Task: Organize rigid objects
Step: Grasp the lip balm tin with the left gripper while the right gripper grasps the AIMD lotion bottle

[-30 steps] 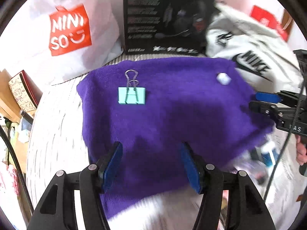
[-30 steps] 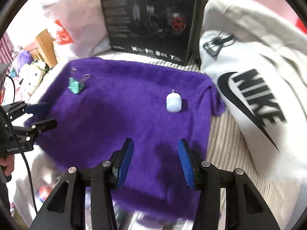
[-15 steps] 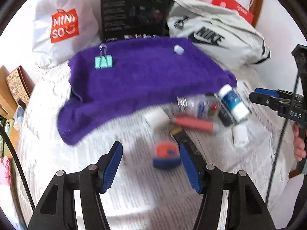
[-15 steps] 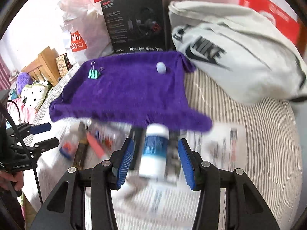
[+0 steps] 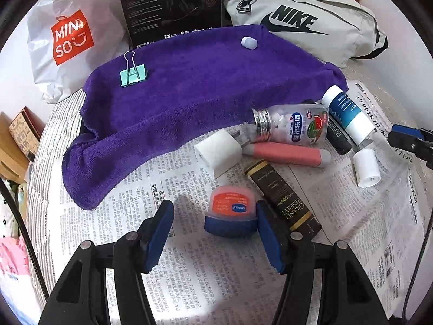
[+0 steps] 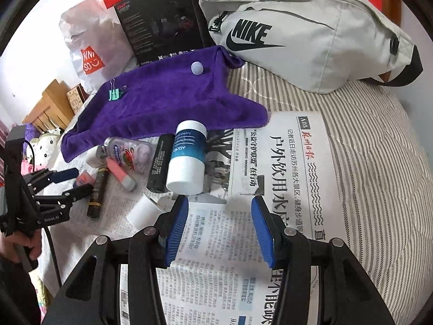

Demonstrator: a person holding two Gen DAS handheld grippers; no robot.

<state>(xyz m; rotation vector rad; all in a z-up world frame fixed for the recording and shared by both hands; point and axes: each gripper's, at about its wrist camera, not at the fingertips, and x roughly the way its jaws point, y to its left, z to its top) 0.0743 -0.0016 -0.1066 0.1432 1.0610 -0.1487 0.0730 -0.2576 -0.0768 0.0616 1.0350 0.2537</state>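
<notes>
I see my left gripper (image 5: 213, 216) open with the little blue-and-orange jar (image 5: 230, 214) between its fingers on the newspaper (image 5: 189, 284), and my right gripper (image 6: 219, 224) open and empty just below the blue-and-white bottle (image 6: 186, 159).

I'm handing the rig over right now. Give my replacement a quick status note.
Left gripper: open, small orange-lidded jar between its fingers, not clamped.
Right gripper: open and empty, just short of the white-and-blue bottle.
Done: green binder clip and pale cap lie on the purple towel.
Left: the remaining items, still on the newspaper.
</notes>
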